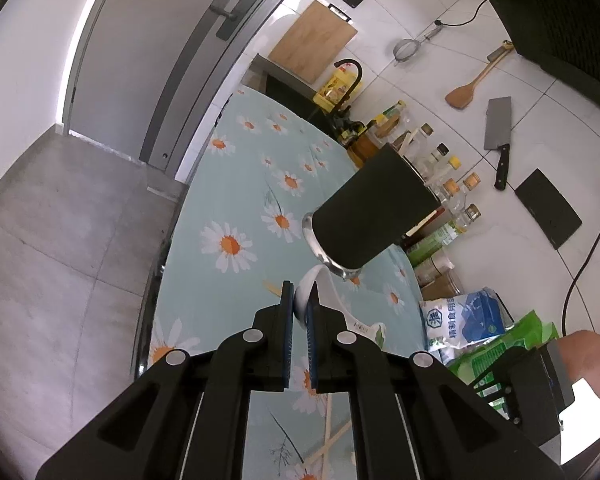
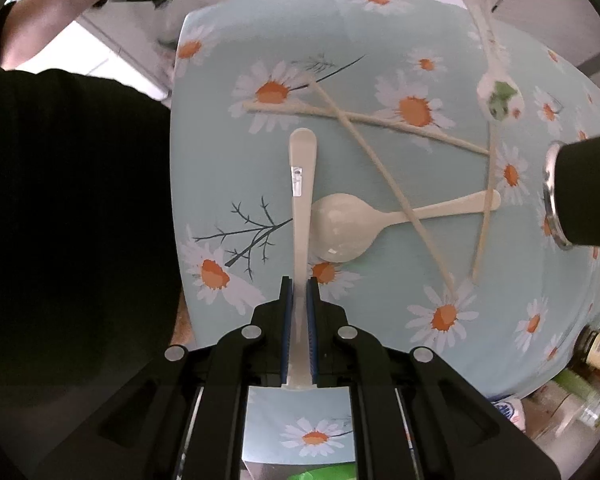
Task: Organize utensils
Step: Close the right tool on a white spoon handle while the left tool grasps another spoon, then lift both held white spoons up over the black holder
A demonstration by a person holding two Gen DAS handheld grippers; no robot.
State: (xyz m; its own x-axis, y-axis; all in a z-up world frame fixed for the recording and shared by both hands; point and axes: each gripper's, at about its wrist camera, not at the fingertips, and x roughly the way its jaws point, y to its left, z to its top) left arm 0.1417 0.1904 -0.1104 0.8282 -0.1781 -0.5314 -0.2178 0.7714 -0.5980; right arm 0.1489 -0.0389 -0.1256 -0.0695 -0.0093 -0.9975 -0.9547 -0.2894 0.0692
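Now 1 white spoon (image 2: 301,216) between the right tongs (image 2: 299,280), handle forward.

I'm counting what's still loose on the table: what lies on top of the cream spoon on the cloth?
Two chopsticks cross the cream spoon's handle. The right gripper holds a white spoon above its bowl edge. What's beneath the spoon is covered.

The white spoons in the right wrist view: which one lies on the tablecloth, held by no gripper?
The spoon with the round bowl lying crosswise under a chopstick. The long spoon is clamped in the right gripper; the green-patterned spoon hangs above the cloth.
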